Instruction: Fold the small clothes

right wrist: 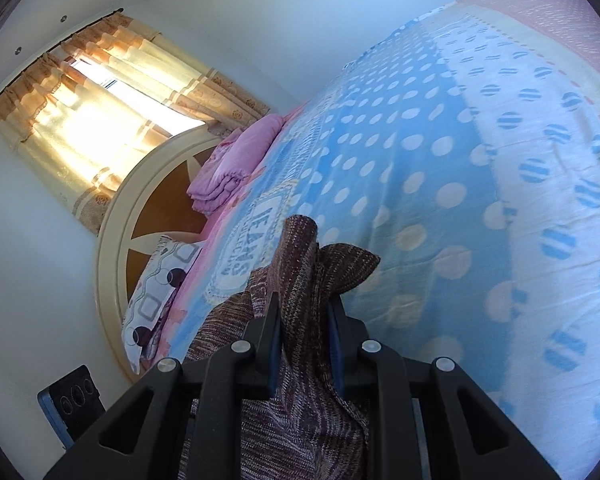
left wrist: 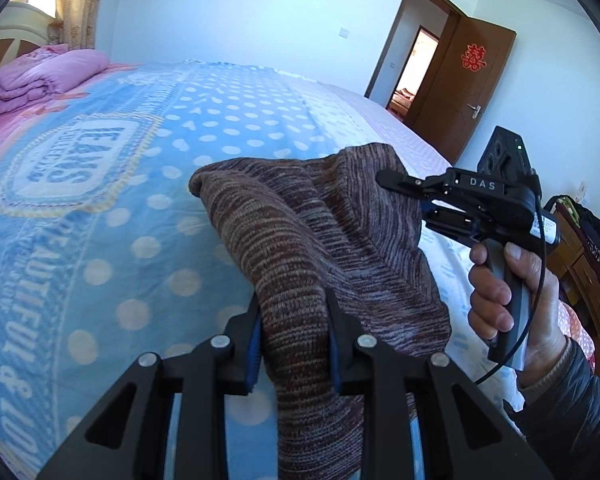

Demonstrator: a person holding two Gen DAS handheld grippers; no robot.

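The blue polka-dot blanket (left wrist: 100, 248) on the bed carries a cream badge with "JEANS" in large blue letters, seen upside down in the left wrist view; a smaller line under it is too blurred to read. Along the blanket's band runs "BEAUTIFUL" and an "&", with further letters cut off at the edge. The same badge (right wrist: 240, 264) shows "JEANS" in the right wrist view. The right gripper (left wrist: 384, 178) bears "DAS" in white on its black body. The brown door (left wrist: 472, 92) has a red double-happiness paper sign (left wrist: 475, 57).
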